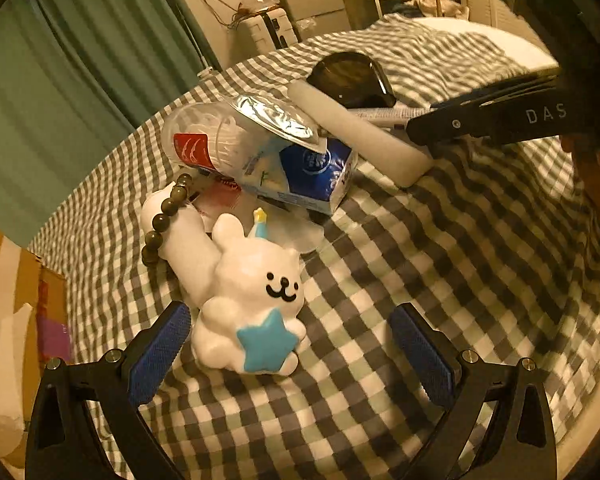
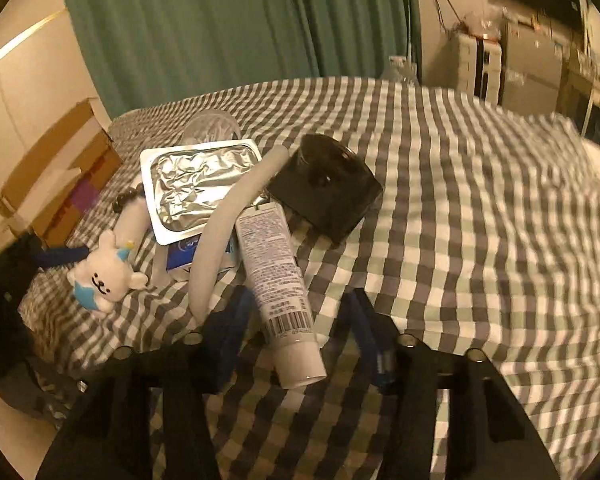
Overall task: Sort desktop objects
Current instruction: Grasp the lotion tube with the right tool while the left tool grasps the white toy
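Note:
A white bear toy (image 1: pixel 252 308) holding a blue star lies on the checked cloth (image 1: pixel 440 280). It sits between the blue pads of my left gripper (image 1: pixel 292 354), closer to the left pad; the jaws stand open around it. A white tube (image 2: pixel 280 280) with printed text and a barcode lies with its cap end between the fingers of my right gripper (image 2: pixel 296 340), with a gap on both sides. In the left wrist view the right gripper (image 1: pixel 424 126) reaches in from the right over the tube (image 1: pixel 384 114). The bear toy (image 2: pixel 100 276) also shows at the left of the right wrist view.
Piled behind the bear are a bead bracelet (image 1: pixel 164 220), a clear cup (image 1: pixel 204 140), a blue box (image 1: pixel 312 172), a foil tray (image 1: pixel 272 116), a white foam rod (image 1: pixel 364 136) and a black case (image 1: pixel 352 80). A cardboard box (image 1: pixel 12 320) stands at the left edge.

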{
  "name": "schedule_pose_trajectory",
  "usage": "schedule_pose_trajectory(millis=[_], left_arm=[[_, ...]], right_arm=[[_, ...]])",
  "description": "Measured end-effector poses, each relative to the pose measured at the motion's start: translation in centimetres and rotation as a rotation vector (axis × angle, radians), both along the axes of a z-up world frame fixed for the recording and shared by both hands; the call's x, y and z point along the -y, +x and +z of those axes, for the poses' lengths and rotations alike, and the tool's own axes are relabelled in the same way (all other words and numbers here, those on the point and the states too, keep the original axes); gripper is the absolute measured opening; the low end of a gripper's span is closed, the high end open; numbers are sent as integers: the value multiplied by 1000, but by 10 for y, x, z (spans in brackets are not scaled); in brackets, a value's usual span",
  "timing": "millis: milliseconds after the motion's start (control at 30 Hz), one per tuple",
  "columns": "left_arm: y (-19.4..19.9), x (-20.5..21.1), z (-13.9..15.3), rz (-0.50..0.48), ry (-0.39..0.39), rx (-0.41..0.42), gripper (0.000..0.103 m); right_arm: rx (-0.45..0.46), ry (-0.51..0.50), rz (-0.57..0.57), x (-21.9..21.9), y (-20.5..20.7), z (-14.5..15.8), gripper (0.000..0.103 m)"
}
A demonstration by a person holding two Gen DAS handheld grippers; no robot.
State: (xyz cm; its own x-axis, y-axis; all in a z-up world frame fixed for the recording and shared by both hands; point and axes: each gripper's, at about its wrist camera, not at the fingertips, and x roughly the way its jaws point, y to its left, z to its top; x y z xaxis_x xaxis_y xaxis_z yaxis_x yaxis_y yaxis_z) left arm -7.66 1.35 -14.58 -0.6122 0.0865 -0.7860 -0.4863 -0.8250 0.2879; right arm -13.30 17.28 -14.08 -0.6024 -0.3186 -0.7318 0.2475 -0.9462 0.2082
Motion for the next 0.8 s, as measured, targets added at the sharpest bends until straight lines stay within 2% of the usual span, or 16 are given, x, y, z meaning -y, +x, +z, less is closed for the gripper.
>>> schedule_pose_trajectory(millis=[67, 133, 167, 200, 267, 367, 567, 700, 800], left_arm=[[-3, 5, 1, 12, 42, 23, 96], [-9, 14, -1, 57, 67, 41, 65], [-11, 19, 1, 74, 95, 55, 58], [-16, 27, 1, 85, 132, 70, 55], [-15, 34, 3, 94, 177, 80, 55], [-9, 31, 8, 81, 161, 52, 55], [-6, 26, 21, 46, 145, 5, 55], [-6, 30, 31, 72, 169, -31, 55], [-8, 42, 41, 114, 219, -49, 55]], right_arm=[[19, -41, -1, -4, -2, 1, 36], [28, -45, 5, -5, -3, 2, 30], [31, -41, 9, -4, -2, 2, 30], [33, -38, 11, -4, -2, 2, 29], [38, -29, 16, -3, -2, 3, 28], [44, -29, 18, -5, -1, 6, 25], [38, -6, 18, -7, 4, 15, 24], [48, -22, -6, -17, 13, 18, 24], [58, -45, -25, -26, 17, 21, 24]])
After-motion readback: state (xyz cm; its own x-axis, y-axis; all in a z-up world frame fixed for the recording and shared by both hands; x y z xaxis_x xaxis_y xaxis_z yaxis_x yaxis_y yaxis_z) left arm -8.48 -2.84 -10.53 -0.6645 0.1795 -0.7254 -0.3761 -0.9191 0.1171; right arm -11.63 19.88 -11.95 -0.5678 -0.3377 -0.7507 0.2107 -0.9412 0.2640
